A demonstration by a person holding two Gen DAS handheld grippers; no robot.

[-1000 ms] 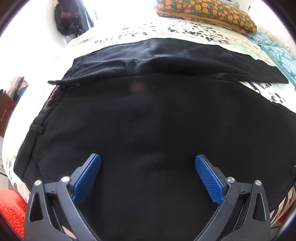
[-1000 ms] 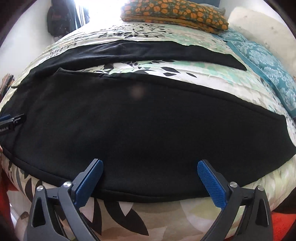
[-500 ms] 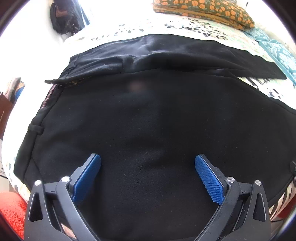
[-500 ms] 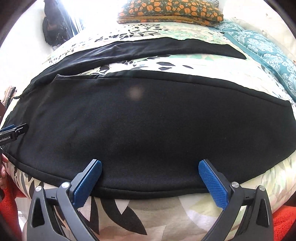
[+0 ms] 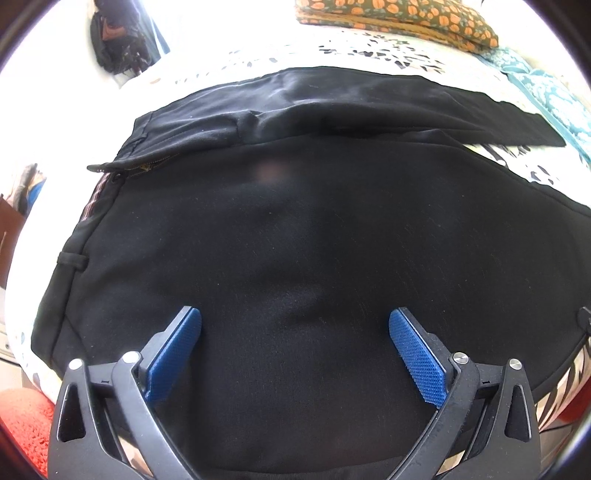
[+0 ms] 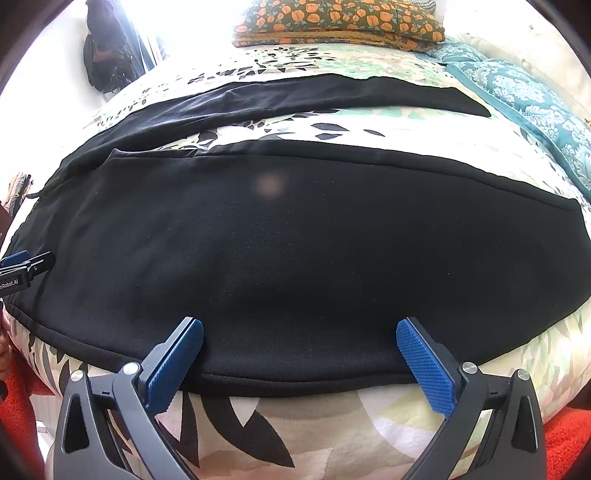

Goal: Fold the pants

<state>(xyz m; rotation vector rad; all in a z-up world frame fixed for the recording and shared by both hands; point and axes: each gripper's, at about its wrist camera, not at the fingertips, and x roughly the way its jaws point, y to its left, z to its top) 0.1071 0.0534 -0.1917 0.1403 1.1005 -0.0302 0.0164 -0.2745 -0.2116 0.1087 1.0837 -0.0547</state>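
- The left gripper (image 5: pixel 294 334) has its blue pads (image 5: pixel 173 354) spread wide apart, holding nothing; it hangs over the pants (image 5: pixel 303 236) near the waistband.
- The right gripper (image 6: pixel 300 343) is likewise spread wide with nothing between its pads (image 6: pixel 424 369); its tips sit over the near hem edge of one leg.
- The pants (image 6: pixel 295 240) are black and lie flat on a bed (image 6: pixel 295 424) with a leaf-print cover.
- Seen from the left wrist, the waistband is at the left, with a belt loop (image 5: pixel 72 260) and an open zip (image 5: pixel 144 168) showing.
- The two legs run to the right and lie apart; the right wrist view shows a strip of cover between them.
- The far leg (image 6: pixel 332 96) reaches toward a teal cushion (image 6: pixel 535 110).
- An orange-flowered pillow (image 6: pixel 340 22) lies at the far edge of the bed.
- The left gripper's tip (image 6: pixel 26 264) shows at the left edge of the right wrist view, over the pants.
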